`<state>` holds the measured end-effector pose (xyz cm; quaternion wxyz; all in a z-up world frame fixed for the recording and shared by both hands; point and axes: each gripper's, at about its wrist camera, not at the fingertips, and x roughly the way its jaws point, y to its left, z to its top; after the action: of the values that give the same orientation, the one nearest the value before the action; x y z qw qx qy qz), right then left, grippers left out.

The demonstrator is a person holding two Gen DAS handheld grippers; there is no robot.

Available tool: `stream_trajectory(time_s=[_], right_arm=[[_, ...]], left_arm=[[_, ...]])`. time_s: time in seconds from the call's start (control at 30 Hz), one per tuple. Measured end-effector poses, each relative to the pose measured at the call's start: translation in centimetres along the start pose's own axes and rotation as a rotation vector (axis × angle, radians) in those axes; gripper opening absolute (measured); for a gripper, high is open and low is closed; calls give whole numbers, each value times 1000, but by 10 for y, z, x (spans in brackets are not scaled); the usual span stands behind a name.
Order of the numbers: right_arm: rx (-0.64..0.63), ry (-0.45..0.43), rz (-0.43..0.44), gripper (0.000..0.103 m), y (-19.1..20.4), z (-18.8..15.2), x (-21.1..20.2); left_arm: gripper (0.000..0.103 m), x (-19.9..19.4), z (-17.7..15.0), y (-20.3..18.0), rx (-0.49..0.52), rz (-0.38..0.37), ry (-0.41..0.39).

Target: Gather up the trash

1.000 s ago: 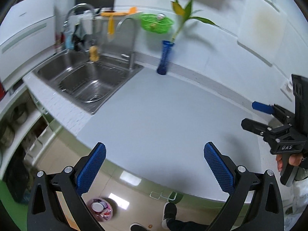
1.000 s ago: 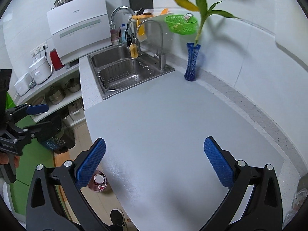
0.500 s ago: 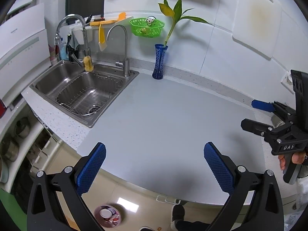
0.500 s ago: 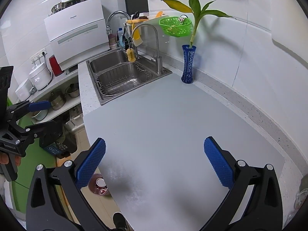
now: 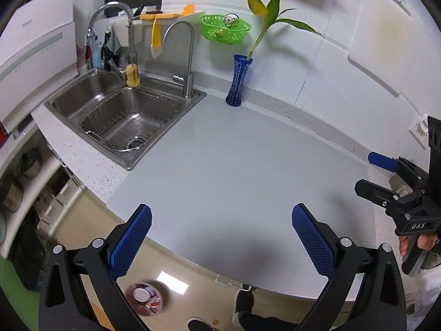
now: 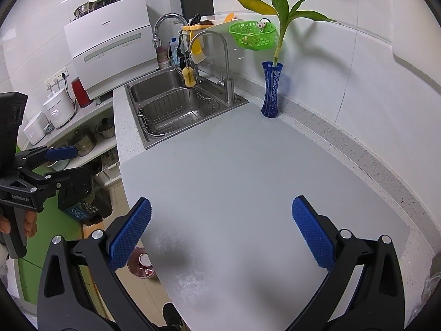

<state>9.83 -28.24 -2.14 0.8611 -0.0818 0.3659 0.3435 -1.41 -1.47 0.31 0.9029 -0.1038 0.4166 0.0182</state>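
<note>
Grey countertop (image 5: 234, 165) is filling mid-frame. Steel sink (image 5: 124, 118) with wire basket is sitting at centre left, faucet (image 5: 184, 55) rising behind it. Blue vase (image 5: 238, 82) holding a green stalk is standing at upper centre against the wall. Green basket (image 5: 224, 29) is hanging above. White appliance (image 6: 110, 47) is occupying the upper left.
</note>
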Motion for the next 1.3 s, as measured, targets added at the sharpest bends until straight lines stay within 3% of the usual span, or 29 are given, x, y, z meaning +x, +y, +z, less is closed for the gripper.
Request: stream_trajectory(time_s=[0.1,0.3,0.67,1.3], right_arm=[[0,-1,2,100,-1,0,0],[5,2,11,100,-2,-1,-1],[4,4,9,100,-2,-1,-1],[-1,8,8,100,-2,2,3]], left_arm=[[97,3,0,2,-20,-7,13],[98,1,-3,-6,22,160,-31],[98,2,3,-1,16,94,-25],[98,2,2,4,17,86,-29]])
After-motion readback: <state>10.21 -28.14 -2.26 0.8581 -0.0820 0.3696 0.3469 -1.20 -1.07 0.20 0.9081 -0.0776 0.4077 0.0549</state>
